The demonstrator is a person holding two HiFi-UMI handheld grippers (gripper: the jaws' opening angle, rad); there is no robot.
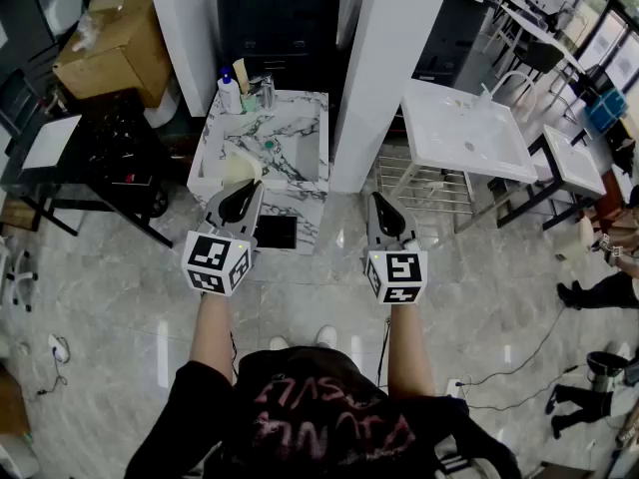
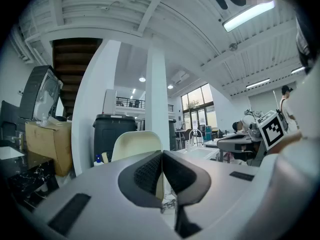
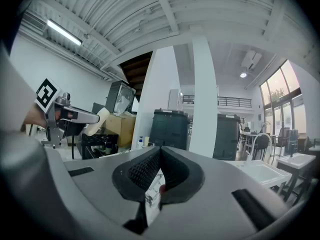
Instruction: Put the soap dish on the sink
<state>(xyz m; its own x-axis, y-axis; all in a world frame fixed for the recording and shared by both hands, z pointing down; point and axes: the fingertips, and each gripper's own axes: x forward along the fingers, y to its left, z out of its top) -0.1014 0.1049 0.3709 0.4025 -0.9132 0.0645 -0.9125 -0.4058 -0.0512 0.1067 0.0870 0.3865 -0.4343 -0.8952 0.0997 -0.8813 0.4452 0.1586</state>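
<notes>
Head view: left tool pinches cream soap dish; right tool closed, empty.

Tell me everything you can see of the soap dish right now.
The soap dish is a plain cream piece, smooth and matte, plastic by its look, with a rounded outline. It stands on edge, its broad face rising above the jaws in the left gripper view. The left gripper is shut on one edge, and nothing else touches it. In the head view it is held in the air over the front left part of the marble sink, not yet set down.
</notes>
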